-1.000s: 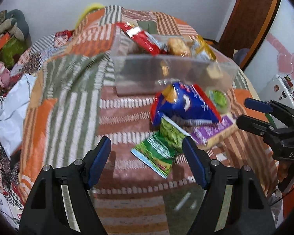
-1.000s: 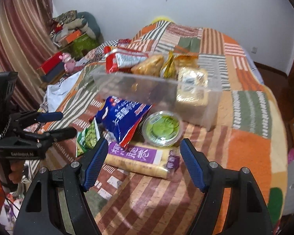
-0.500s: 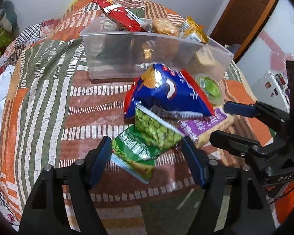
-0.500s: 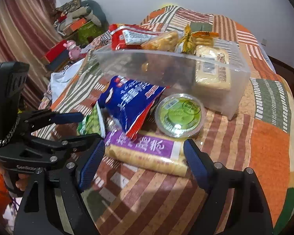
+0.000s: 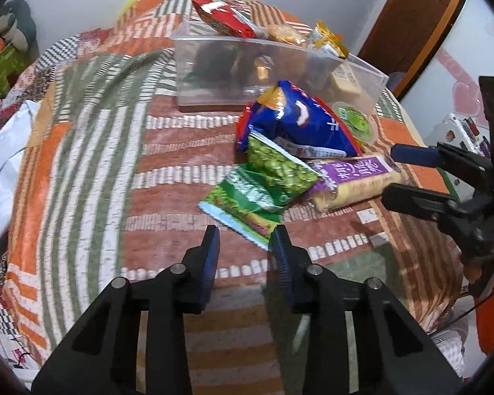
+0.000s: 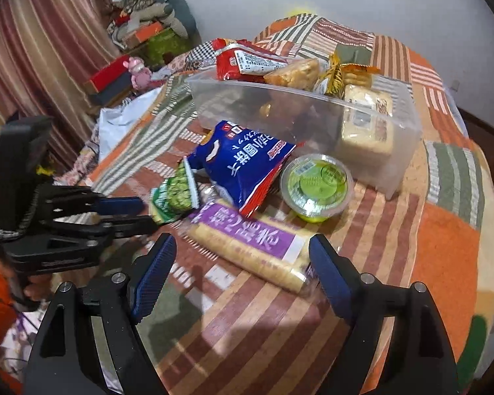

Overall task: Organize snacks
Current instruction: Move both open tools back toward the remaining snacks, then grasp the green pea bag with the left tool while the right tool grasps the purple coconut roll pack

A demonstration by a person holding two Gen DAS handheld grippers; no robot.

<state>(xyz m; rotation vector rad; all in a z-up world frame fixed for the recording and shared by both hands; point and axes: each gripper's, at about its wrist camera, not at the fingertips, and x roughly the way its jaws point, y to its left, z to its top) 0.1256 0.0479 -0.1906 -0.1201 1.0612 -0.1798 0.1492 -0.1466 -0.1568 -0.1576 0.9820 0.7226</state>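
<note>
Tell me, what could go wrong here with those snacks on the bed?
The left gripper has just closed with only a corner of the green pea packet between its fingers, so it may slip free. The blue bag rests on that packet; lifting could drag or topple it.

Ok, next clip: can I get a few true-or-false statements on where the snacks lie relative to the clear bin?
1. The green jelly cup sits inside the clear bin. False: it stands on the bedspread, outside the bin's front wall.
2. The blue snack bag lies partly over one end of the purple-labelled cracker roll. True.
3. The red packet sticks up above the bin's rim. True.
4. The green pea bag lies behind the bin. False: it lies in front of the bin, beside the blue snack bag.
</note>
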